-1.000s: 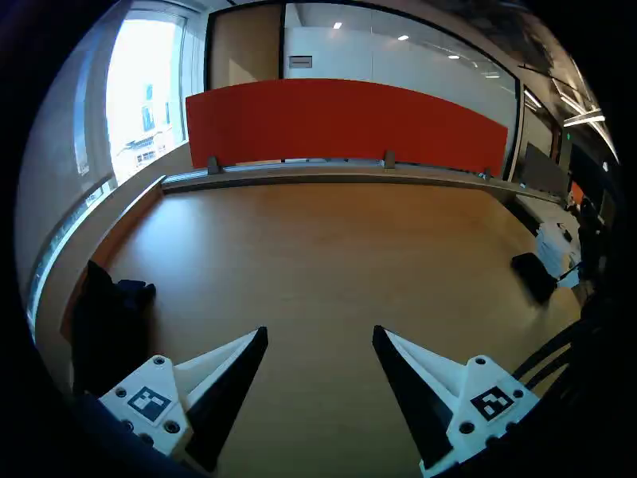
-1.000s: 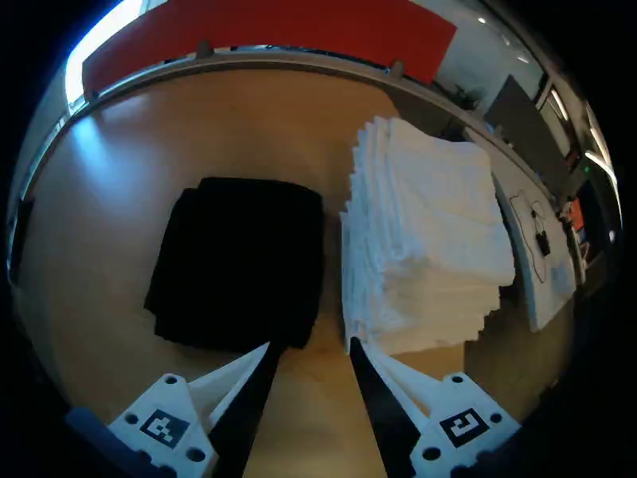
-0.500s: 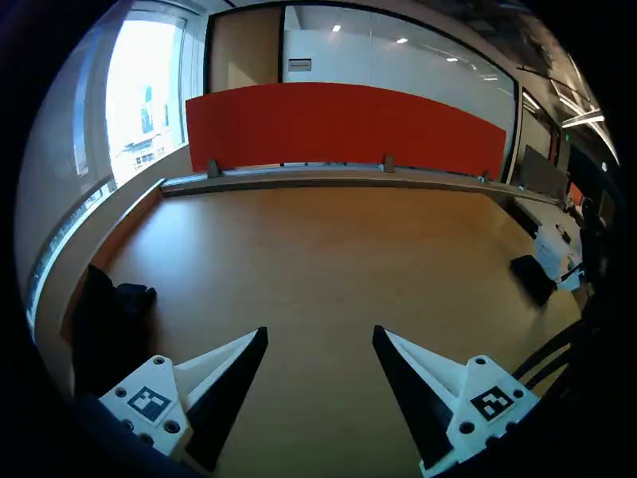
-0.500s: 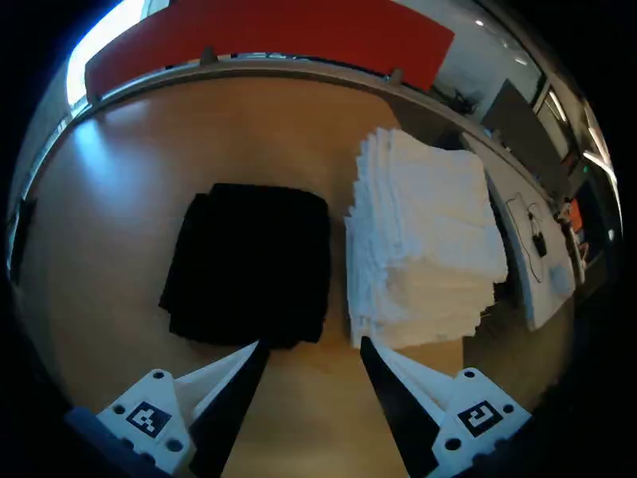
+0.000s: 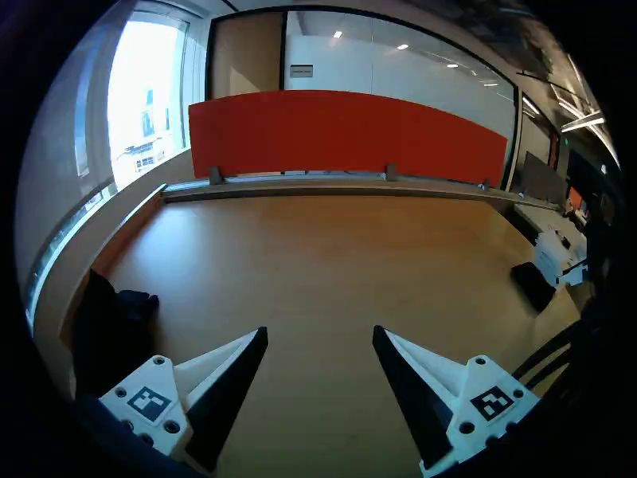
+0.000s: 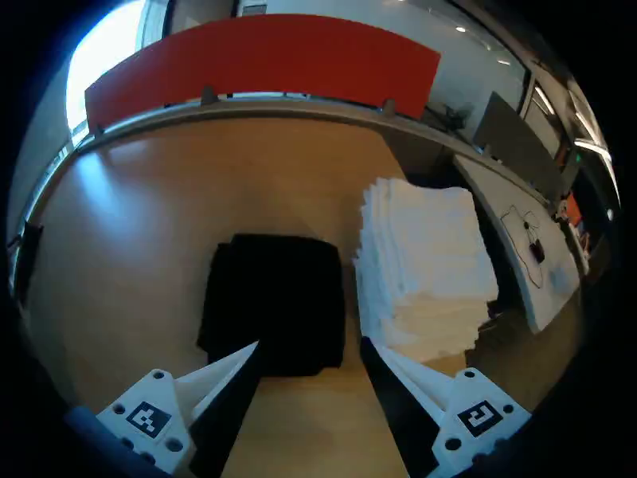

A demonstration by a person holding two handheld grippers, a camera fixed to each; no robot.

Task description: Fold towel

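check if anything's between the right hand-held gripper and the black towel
Nothing visible does. The right hand-held gripper is open, and the black folded towel lies directly ahead of its fingertips on the wooden table. The stack of white towels sits beside the towel, out of the path.

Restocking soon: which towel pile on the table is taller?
The white towel stack, right of the black towel pile in the right gripper view: many layers high, while the black one lies low.
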